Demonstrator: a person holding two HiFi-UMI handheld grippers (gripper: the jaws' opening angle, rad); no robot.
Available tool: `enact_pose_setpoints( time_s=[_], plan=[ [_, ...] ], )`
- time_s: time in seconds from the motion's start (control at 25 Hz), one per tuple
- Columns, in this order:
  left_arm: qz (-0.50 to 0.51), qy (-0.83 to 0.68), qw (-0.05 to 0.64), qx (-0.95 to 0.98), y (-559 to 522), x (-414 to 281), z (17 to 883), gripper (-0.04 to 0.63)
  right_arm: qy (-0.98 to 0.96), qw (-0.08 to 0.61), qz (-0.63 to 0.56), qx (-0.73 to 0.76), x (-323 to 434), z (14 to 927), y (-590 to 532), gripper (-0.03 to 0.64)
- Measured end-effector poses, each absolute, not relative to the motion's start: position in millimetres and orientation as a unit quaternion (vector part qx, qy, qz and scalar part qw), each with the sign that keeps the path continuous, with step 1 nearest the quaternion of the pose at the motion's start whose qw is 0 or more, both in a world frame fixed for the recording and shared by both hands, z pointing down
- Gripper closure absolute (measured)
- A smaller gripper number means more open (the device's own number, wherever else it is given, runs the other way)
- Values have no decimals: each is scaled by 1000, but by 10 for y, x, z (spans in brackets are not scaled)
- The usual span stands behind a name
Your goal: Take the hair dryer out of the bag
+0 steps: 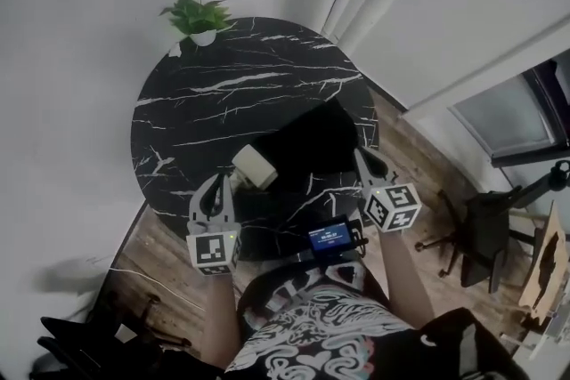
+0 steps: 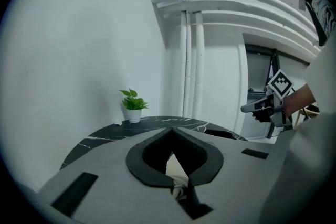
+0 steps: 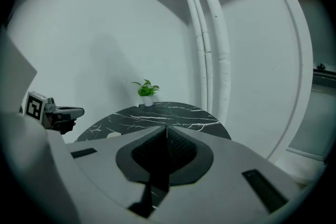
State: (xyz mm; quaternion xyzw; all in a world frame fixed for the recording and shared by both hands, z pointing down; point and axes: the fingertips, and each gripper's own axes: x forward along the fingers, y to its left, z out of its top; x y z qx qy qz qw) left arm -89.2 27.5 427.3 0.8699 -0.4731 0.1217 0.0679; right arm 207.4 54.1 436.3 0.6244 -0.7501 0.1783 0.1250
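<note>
**Dryer at the bag's left end, both grippers closed**

A round black marble table [image 1: 223, 93] fills the middle of the head view, close to a white wall. On its near right part a black bag [image 1: 312, 138] lies slumped.

The left gripper [image 2: 172, 131] is above the table's near left edge and points toward the bag's left end. Its jaws are pressed together with the tips meeting, and nothing is pinched between them. The right gripper [image 3: 166, 128] is at the bag's right end. Its jaws are also pressed together on nothing. No view shows whether it touches the bag.

The cream dryer [image 1: 254, 166] lies at the bag's left end, just beyond the left gripper's tips. It shows pale through the gap under those tips. Whether part of it is still inside the bag cannot be told.

A small plant [image 1: 198, 13] in a white pot stands at the table's far edge.
</note>
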Motion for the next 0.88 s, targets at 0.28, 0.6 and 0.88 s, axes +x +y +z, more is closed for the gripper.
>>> enact_pose_setpoints(
  time_s=[0.28,0.6,0.88],
  plan=[
    [113,-479,80,867,437,-722,4069,581,-772,108,147,608,1977,4063,738,595],
    [52,-488,85,867,751,-608,3698,581,-796,96,136,583,1791,3795,981,598],
    [69,-530,56,843,992,-810,3749,581,-816,68,129,560,1775,3803,1190,598]
  ],
)
